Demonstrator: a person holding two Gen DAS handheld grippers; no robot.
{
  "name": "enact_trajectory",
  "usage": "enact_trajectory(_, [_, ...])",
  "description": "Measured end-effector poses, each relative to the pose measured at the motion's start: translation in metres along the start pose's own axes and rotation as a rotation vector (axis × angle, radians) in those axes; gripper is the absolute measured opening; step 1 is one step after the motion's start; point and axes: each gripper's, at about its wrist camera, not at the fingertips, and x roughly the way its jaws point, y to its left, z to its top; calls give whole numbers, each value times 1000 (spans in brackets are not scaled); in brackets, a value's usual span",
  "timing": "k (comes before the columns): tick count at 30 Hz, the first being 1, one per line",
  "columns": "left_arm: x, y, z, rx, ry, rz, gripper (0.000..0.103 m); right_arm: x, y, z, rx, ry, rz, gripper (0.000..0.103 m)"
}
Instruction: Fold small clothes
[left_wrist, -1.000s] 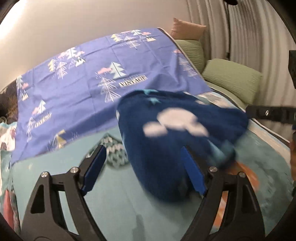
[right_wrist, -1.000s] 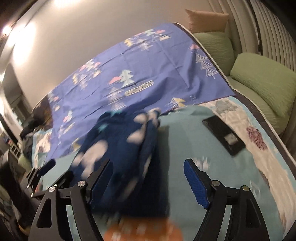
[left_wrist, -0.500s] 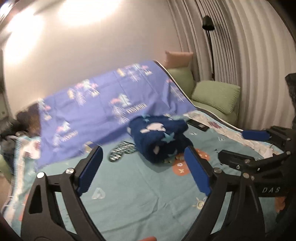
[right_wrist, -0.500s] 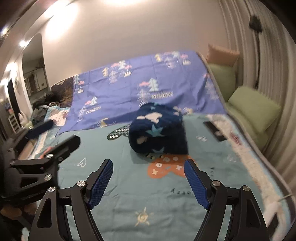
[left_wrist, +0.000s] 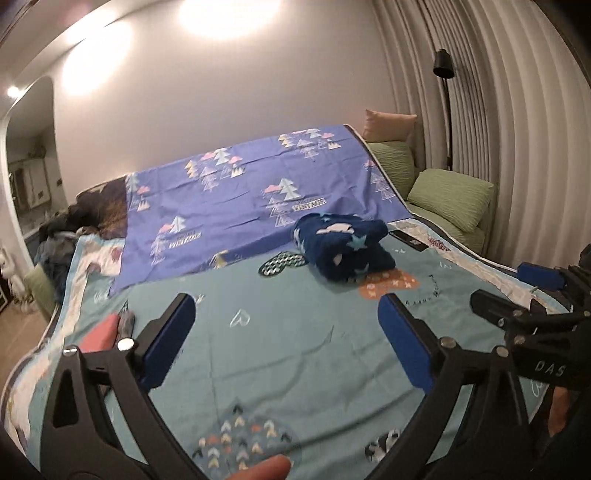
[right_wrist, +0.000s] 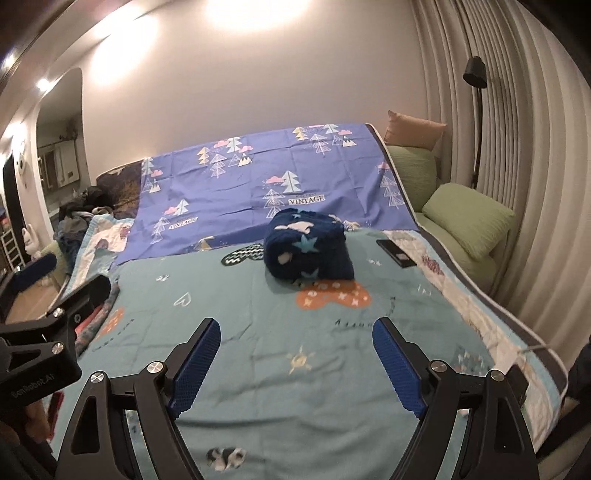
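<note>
Folded navy fleece garment (right_wrist: 308, 249) sits mid-bed on the teal blanket (right_wrist: 258, 332), just in front of the purple sheet (right_wrist: 258, 177), well apart from both my grippers. Left gripper (left_wrist: 280, 332) has just been opening, now wide, nothing between the jaws. Right gripper (right_wrist: 295, 354) the same, wide and empty. The bundle looks soft, light, plush and grippy, so it will likely slump or unroll if pinched at one layer. I'd grab across the thick folded edge, both sides.
</note>
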Motion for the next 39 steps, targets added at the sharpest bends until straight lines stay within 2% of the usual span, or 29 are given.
enact_trajectory(4, [-12,9,-23,-24,-8,40,99,-13,11,-15,-8,-7,-15,89])
enact_trajectory(10, [-17,21,-51,-79,34,24,99,-22,22,-30,-2,-14,-28,90])
enact_trajectory(17, [-14,30,-68,-100,71,56,99,-22,32,-38,-32,-9,-41,90])
enact_trajectory(25, [-12,36,-73,-104,77,76,99,-19,40,-40,-51,-9,-55,91])
enact_trajectory(39, [-9,30,-77,-84,99,58,99,-13,37,-46,-46,12,-62,91])
